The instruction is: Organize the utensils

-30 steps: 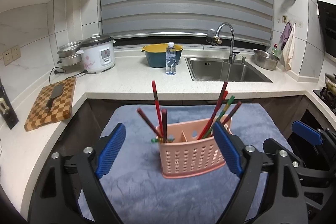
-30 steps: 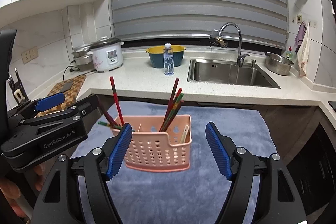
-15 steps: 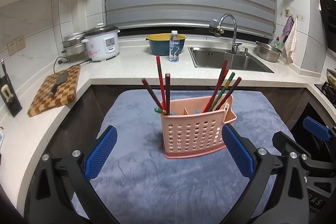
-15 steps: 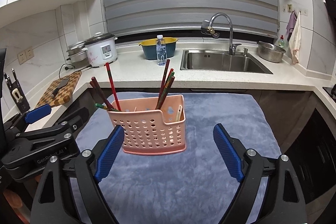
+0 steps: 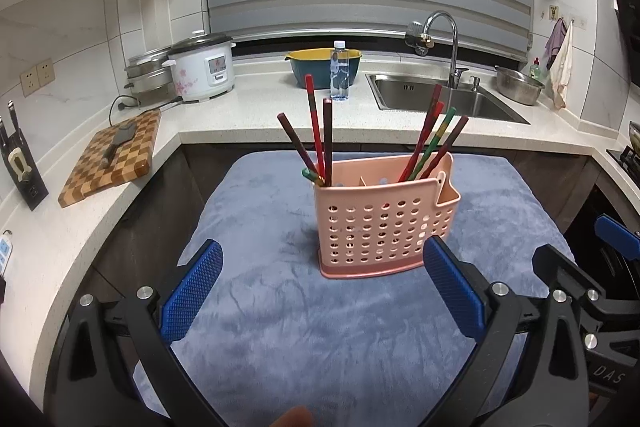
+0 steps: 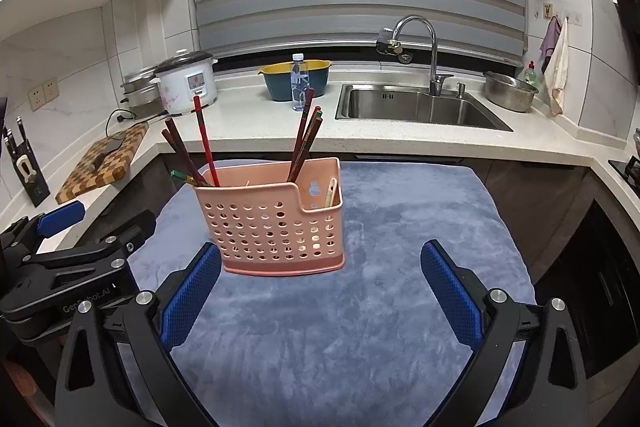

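A pink perforated utensil basket (image 5: 384,223) stands upright on a blue-grey cloth (image 5: 280,307); it also shows in the right wrist view (image 6: 276,223). Several red, brown and green chopsticks (image 5: 320,139) lean in its left compartment and several more (image 5: 434,143) in its right one. A pale utensil (image 6: 330,191) sits in the small side pocket. My left gripper (image 5: 322,295) is open and empty, a short way in front of the basket. My right gripper (image 6: 320,295) is open and empty, in front of it and slightly to its right.
The cloth (image 6: 380,307) covers a table inside an L-shaped counter (image 5: 248,115). On the counter are a checkered cutting board with a knife (image 5: 116,151), a rice cooker (image 5: 200,69), a bowl (image 5: 320,67), a water bottle (image 5: 339,71) and a sink (image 5: 440,103).
Both grippers have pulled back from the basket and away from its sides. The basket now stands free on the cloth, farther from both cameras.
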A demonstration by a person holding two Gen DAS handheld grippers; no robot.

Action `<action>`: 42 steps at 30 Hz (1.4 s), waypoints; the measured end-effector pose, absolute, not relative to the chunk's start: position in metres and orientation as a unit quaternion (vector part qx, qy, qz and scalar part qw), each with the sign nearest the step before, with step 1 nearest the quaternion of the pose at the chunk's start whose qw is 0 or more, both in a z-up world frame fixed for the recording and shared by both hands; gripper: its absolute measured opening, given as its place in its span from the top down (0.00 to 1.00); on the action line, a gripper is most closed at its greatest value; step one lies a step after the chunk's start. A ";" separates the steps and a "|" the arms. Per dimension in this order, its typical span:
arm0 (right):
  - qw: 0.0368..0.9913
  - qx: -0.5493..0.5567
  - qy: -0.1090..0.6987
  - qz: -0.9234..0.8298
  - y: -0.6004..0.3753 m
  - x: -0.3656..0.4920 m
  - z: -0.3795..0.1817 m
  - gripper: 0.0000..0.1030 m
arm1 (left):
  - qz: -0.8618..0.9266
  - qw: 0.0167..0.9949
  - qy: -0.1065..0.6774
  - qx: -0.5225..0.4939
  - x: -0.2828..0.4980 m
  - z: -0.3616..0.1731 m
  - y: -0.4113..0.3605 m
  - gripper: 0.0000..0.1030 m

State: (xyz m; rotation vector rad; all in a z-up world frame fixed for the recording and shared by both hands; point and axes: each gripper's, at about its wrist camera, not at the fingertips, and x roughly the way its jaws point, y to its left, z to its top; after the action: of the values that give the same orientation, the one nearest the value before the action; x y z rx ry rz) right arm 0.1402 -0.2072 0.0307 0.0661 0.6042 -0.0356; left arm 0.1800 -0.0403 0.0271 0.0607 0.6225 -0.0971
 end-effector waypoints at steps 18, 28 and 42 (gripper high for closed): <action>0.948 0.029 0.316 -0.014 -0.200 0.143 0.018 0.06 | -0.035 0.944 0.327 0.029 0.181 0.015 -0.035 0.07; 0.946 0.035 0.323 -0.019 -0.204 0.142 0.012 0.06 | -0.025 0.943 0.332 0.032 0.181 0.014 -0.031 0.07; 0.943 0.036 0.332 -0.020 -0.206 0.142 0.007 0.06 | -0.019 0.939 0.341 0.032 0.183 0.008 -0.030 0.07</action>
State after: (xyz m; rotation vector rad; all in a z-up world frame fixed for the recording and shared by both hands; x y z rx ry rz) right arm 0.1423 -0.2065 0.0067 0.0736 0.6762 -0.0418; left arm 0.1826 -0.0304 0.0079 0.0652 0.6955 -0.0383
